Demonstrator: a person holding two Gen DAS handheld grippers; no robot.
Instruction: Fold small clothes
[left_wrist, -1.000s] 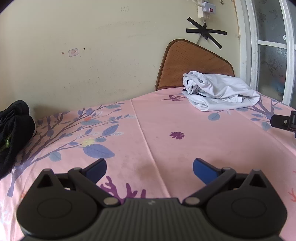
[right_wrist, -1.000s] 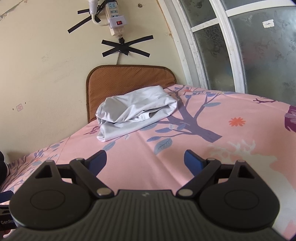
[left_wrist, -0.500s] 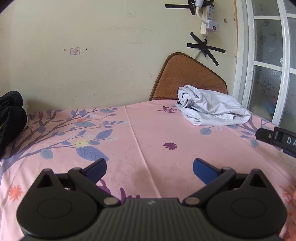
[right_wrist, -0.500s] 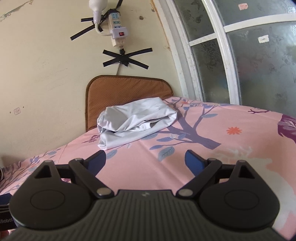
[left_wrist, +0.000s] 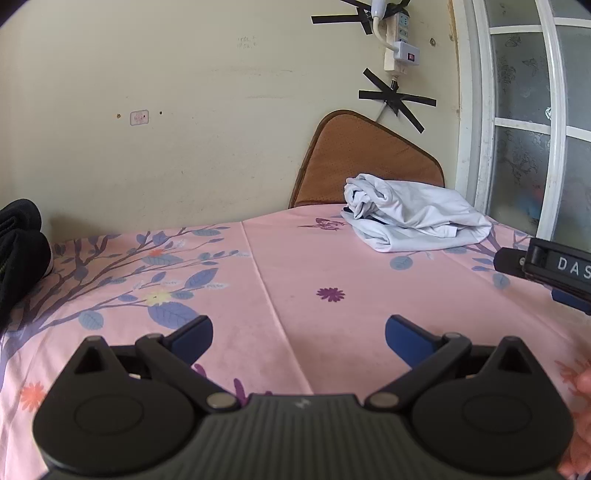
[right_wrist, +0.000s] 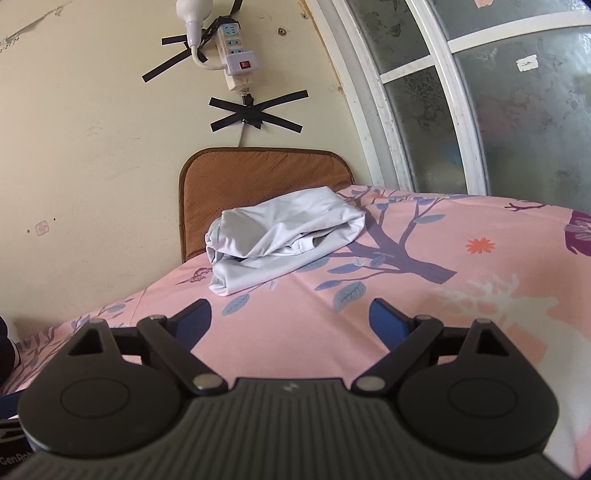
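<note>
- Left wrist view first: at the far left edge a bundle of black fabric (left_wrist: 18, 254) lies on the pink floral-printed sheet (left_wrist: 295, 266), well apart from everything else.
- Our left gripper (left_wrist: 298, 334) hangs over bare sheet with its blue-tipped fingers spread wide and nothing between them.
- Further right, the crumpled pale grey-white garment (left_wrist: 413, 218) sits near the far edge of the sheet, just in front of a brown padded cushion (left_wrist: 365, 158) leaning on the wall.
- At the right edge the black body of our right gripper (left_wrist: 554, 269) shows; in its own view, the right gripper (right_wrist: 291, 320) is also wide and empty, pointing at the garment (right_wrist: 284, 236).
- We judge the step in hand to be the reach for that garment. To do it well we should bring both tongs to opposite edges of the bundle, pinch single layers low against the sheet, and draw it onto the open middle before spreading it flat.
- The sheet looks soft and may ride up with the cloth, so we want shallow pinches.
- Around us: a cream wall (right_wrist: 92, 129) with a white power strip (right_wrist: 236, 55) taped up in black, and a white-framed frosted window (right_wrist: 498, 110) at the right.
</note>
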